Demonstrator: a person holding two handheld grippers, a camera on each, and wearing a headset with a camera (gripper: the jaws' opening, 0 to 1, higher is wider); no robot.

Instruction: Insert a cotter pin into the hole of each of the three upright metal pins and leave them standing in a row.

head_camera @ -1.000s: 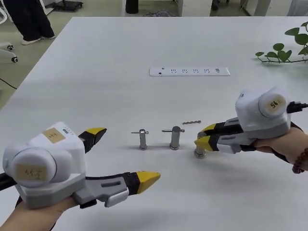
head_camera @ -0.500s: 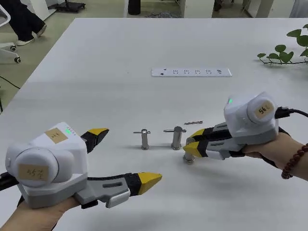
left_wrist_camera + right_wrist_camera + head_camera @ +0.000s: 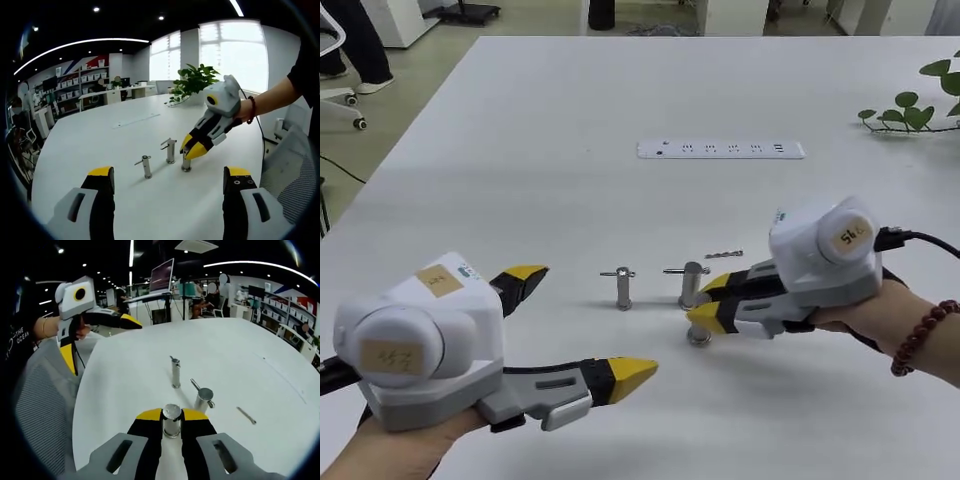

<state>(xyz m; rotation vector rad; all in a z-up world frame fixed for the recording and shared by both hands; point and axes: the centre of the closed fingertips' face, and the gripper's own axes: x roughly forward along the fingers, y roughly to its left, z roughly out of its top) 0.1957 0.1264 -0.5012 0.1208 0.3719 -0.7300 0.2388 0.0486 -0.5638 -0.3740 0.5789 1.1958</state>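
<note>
Two upright metal pins stand in a row on the white table, the left pin (image 3: 623, 288) and the middle pin (image 3: 691, 283), each with a cotter pin through its top. My right gripper (image 3: 705, 303) is shut on a third metal pin (image 3: 699, 335), upright just in front of the middle pin, base at the tabletop. In the right gripper view the held pin (image 3: 171, 420) sits between the yellow fingertips, with nothing through its top. A loose cotter pin (image 3: 724, 255) lies behind the row. My left gripper (image 3: 580, 322) hovers open at the lower left, holding nothing.
A white power strip (image 3: 720, 150) lies farther back on the table. A green plant (image 3: 910, 108) trails at the far right edge. An office chair and a person's legs are off the table's far left corner.
My right gripper has carried the third pin leftward and toward me, from right of the middle pin to just in front of it. The left gripper has stayed put and open.
</note>
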